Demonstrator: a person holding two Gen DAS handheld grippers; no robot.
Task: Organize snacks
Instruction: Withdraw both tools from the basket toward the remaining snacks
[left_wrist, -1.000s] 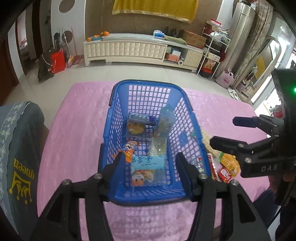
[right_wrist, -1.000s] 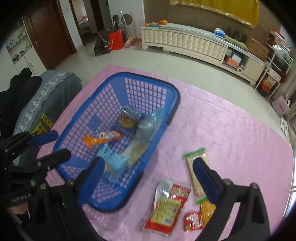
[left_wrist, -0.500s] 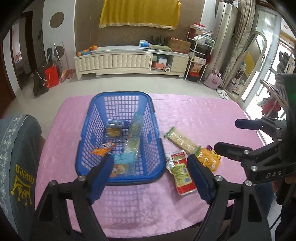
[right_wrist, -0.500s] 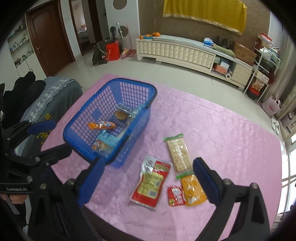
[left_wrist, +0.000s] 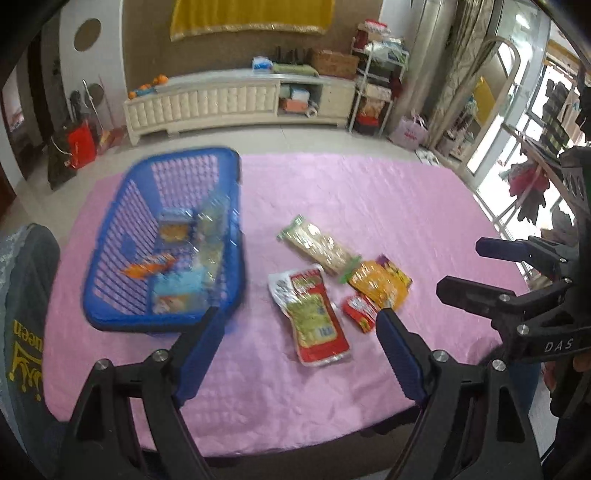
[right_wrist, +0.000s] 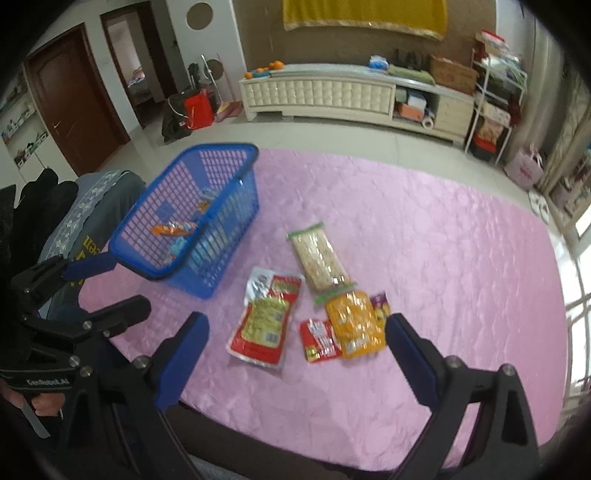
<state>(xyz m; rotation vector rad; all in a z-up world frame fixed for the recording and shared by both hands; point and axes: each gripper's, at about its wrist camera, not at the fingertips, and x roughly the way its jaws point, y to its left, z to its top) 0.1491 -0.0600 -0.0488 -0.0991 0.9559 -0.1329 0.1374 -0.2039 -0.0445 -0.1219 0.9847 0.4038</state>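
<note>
Blue basket (left_wrist: 236, 236) blurred; its snack packets (left_wrist: 177, 280) indistinct.

Black gripper frames (left_wrist: 297, 334), silver screws, blue-padded fingers (left_wrist: 199, 354), white lettering.

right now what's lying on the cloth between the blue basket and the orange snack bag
The big red-and-green packet lies between the blue basket and the orange snack bag, apart from both; the right wrist view shows it best.
</note>
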